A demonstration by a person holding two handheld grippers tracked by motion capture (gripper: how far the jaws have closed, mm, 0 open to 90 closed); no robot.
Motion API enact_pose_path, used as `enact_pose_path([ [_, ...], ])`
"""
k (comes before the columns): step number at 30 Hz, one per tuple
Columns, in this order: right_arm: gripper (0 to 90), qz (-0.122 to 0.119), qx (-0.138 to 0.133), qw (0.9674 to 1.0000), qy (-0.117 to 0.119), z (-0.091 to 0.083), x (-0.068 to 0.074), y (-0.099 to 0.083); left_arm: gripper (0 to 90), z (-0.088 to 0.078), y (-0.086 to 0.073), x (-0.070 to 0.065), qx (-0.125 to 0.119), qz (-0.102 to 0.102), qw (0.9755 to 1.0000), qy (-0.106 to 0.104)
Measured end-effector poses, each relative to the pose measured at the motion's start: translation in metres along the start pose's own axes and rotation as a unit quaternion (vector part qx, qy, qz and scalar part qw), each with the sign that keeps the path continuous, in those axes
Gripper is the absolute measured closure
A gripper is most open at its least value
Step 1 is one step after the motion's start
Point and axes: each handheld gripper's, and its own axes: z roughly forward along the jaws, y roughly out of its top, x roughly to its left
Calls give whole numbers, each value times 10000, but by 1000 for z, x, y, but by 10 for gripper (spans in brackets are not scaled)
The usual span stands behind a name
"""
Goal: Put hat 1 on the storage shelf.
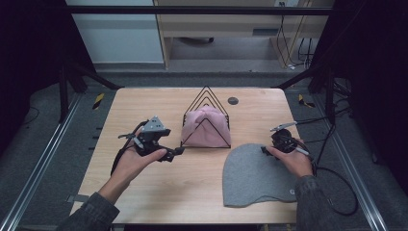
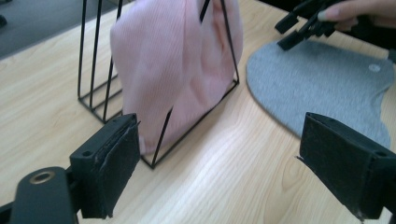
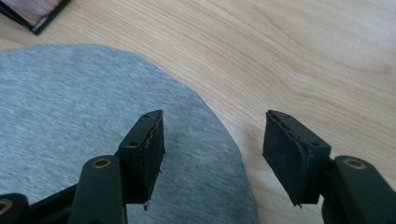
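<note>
High view shows two hats, one wire rack and two claws on one wooden table (image 1: 144, 192). The pink hat (image 1: 204, 126) stands inside the black wire rack (image 1: 207, 103), which has a triangle shape and sits near the middle of the table, toward 12 o'clock. The grey hat (image 1: 252, 178) lies flat on the table at about 4 o'clock from the rack, near it but apart from it.

The left claw (image 1: 174, 154) is at 9 o'clock from the rack, close to its lower corner. Its jaws are wide apart and nothing is between them; the left gripper view shows the rack and the pink hat just in front of the left pad (image 2: 116, 163). The right claw (image 1: 264, 150) is above the 2 o'clock edge of the grey hat. Its jaws are also apart and they hold nothing; in the right gripper view one pad (image 3: 149, 149) is over the grey cloth and the other is over bare wood, so the hat's edge passes between them. I cannot tell if the pads touch the cloth.

The table has a light wood grain and one small dark round spot (image 1: 233, 100) at 1 o'clock from the rack. Around the table the floor (image 1: 48, 125) is grey, with metal rails at both sides, black cables at 3 o'clock and pale furniture at 12 o'clock.
</note>
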Motion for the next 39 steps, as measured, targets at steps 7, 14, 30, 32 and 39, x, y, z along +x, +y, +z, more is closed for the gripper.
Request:
enact_pose_path([
  [7,404,27,61,9999,120,1,0,-4,117,-7,-12,0,58,16,10000,38],
  [14,425,-18,140,9998,141,2,2,-6,116,-3,-22,-1,247,-1,9997,-19],
  [30,540,-78,179,9995,249,2,3,-6,111,4,-31,-1,503,-53,9987,-104],
  [32,559,-105,190,9994,258,2,3,-5,111,5,-31,-1,506,-56,9987,-92],
  [39,685,-170,289,9987,378,0,8,-4,103,6,-34,0,542,-111,9984,-85],
])
